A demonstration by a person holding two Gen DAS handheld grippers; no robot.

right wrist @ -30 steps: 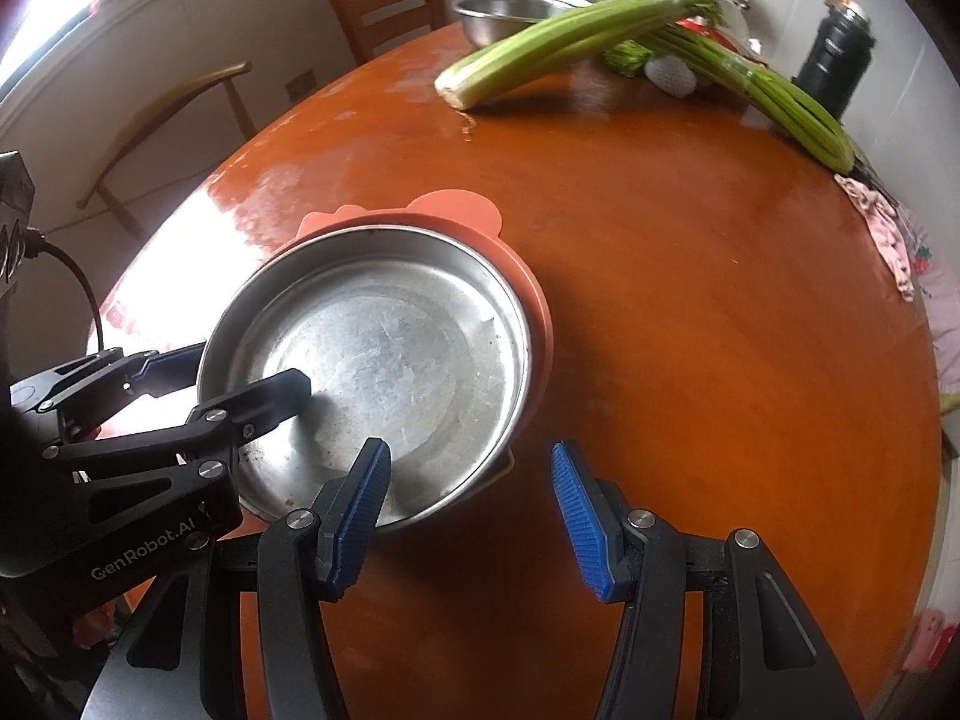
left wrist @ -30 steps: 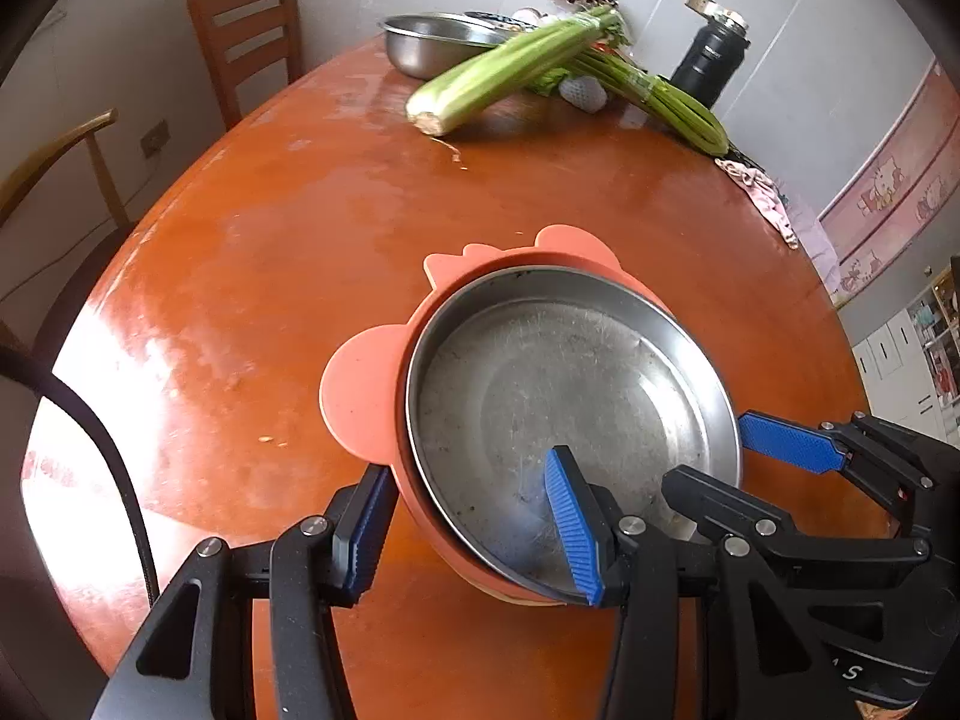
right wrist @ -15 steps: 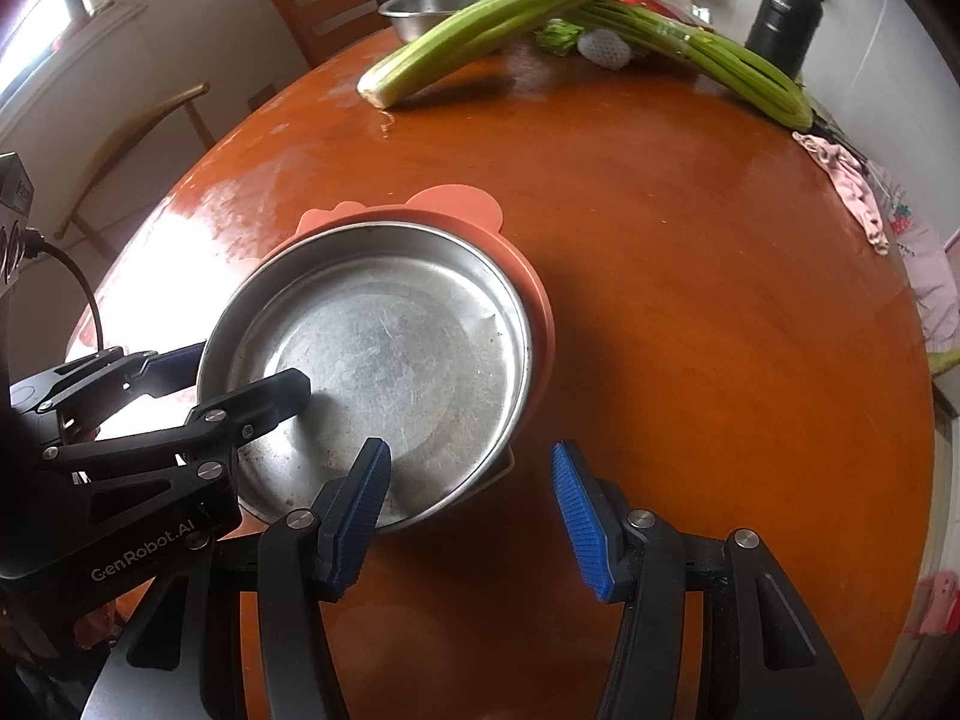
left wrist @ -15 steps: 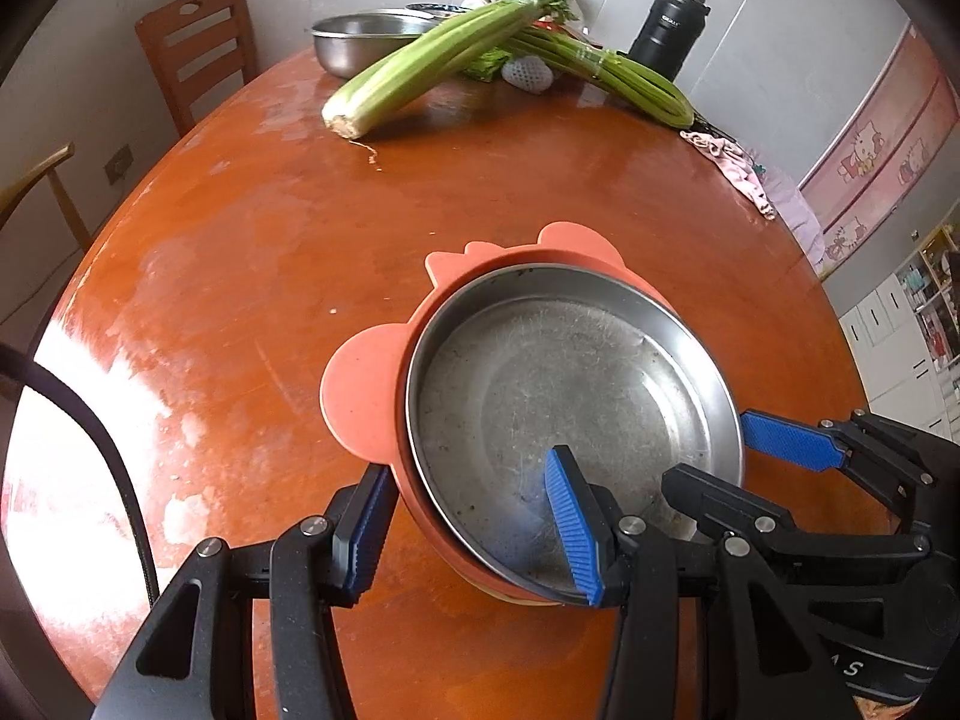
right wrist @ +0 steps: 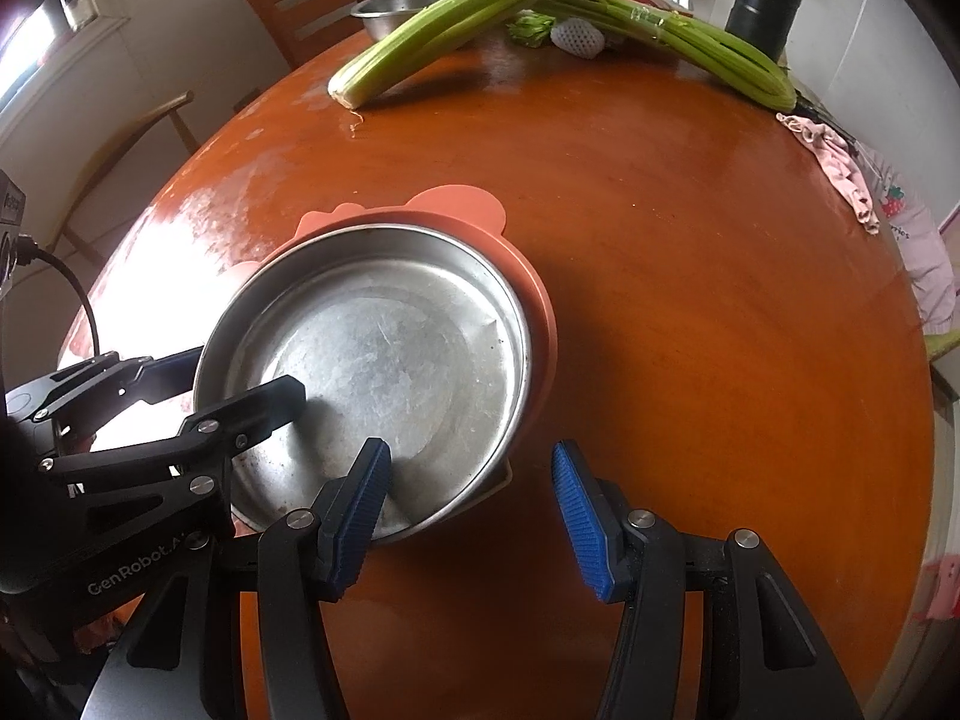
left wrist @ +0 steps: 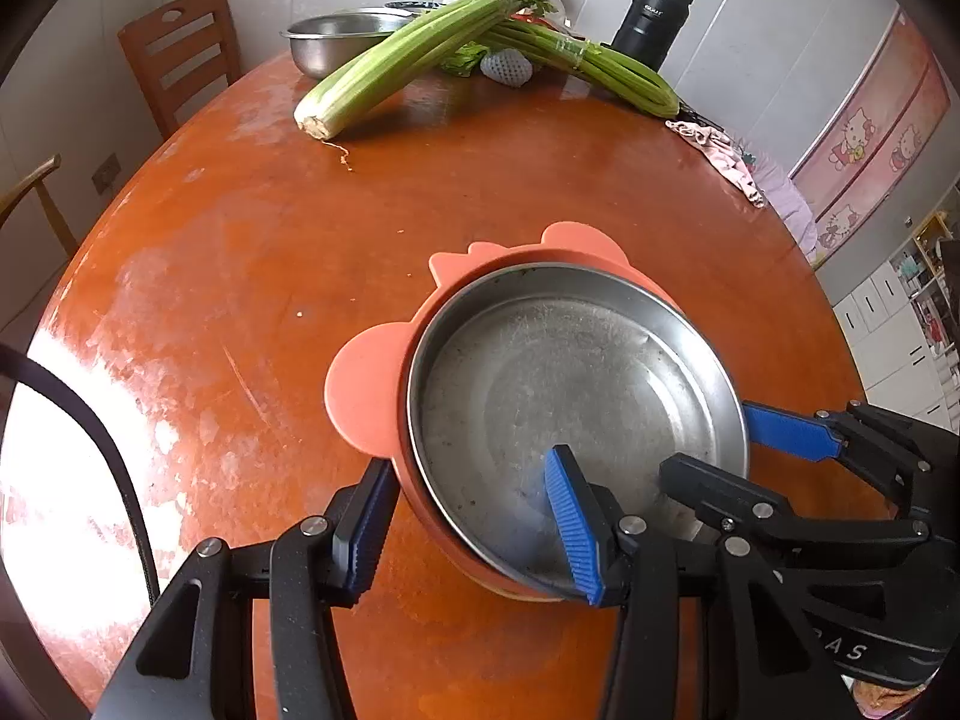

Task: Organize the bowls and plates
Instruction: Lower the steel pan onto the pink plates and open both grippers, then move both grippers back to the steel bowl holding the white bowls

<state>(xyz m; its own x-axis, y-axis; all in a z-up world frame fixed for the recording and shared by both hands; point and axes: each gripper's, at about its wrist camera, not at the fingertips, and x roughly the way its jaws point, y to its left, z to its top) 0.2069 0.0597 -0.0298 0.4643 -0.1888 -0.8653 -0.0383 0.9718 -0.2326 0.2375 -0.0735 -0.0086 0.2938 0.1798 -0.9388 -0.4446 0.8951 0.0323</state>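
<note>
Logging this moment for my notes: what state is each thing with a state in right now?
Steel plate: empty, nested in the pink plate.
Pink plate: under the steel plate, near rim between both tools' fingers.
Left tool: open, straddling the rims.
Right tool: open, straddling the rims.
Flask: upright, capped.
Steel bowl: upright.

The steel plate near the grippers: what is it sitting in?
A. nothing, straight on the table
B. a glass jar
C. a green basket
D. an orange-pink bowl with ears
D: the steel plate is nested inside the orange-pink bowl, whose ear-shaped tabs stick out past the plate's rim.
</note>
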